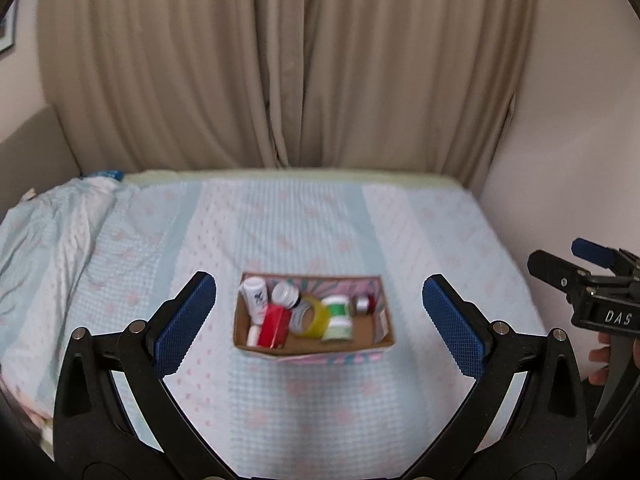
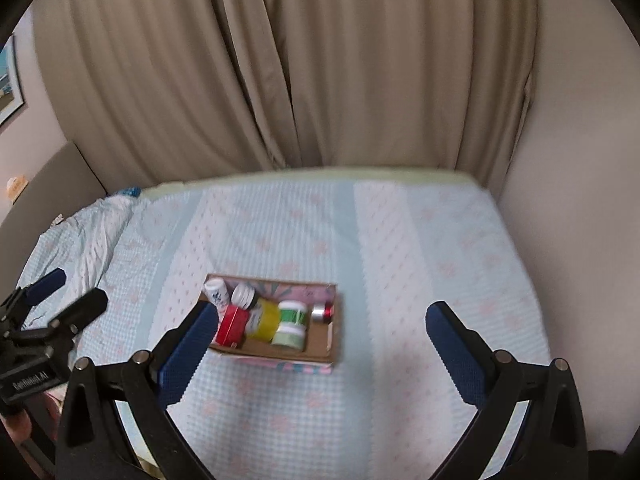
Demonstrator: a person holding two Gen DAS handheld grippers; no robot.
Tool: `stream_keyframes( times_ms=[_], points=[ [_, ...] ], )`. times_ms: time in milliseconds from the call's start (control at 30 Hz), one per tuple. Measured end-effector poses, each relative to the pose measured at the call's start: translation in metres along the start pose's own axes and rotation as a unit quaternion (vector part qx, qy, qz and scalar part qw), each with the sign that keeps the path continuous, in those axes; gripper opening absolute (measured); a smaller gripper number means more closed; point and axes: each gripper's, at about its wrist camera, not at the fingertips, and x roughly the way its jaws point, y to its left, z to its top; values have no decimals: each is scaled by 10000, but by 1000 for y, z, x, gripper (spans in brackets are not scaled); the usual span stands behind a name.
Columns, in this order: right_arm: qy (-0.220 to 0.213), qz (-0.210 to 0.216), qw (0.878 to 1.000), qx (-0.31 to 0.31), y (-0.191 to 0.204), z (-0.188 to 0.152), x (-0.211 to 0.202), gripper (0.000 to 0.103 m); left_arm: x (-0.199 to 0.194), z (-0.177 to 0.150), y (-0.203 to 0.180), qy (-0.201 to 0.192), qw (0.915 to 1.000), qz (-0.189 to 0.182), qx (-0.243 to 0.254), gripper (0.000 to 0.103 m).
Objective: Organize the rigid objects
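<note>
My left gripper [image 1: 320, 320] and right gripper [image 2: 320, 344] both hang with jaws spread wide, holding nothing, above the bed [image 1: 420, 232]. The cardboard box [image 1: 316, 350] sits mid-bed and holds the white bottle [image 1: 255, 294], red box [image 1: 275, 326], yellow tape roll [image 1: 316, 318], green jars [image 1: 337, 318] and small can [image 1: 362, 305]. I see nothing loose on the sheet, so I judge the sorting nearly finished

Brown matt cardboard box [image 1: 312, 350] (printed paper outside), glossy yellow translucent plastic tape roll [image 1: 314, 317], soft quilted pale-blue cloth bedspread [image 1: 320, 224], matt beige fabric curtain [image 1: 280, 60]
</note>
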Motion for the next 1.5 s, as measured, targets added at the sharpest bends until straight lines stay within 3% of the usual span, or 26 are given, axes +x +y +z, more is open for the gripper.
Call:
stream_keyframes(
  times_ms=[367, 700, 1500],
  points=[
    [-684, -115, 9976, -22, -23, -15, -52, 103, -52, -13, -39, -681, 9973, 249, 141, 103],
    [-843, -200, 9962, 70, -31, -16, -61, 103, -61, -15, -53, -789, 9958, 348, 322, 103],
    [-875, -226, 9959, 78, -29, -15, -56, 103, -58, -14, -42, -856, 9952, 396, 272, 103]
  ],
)
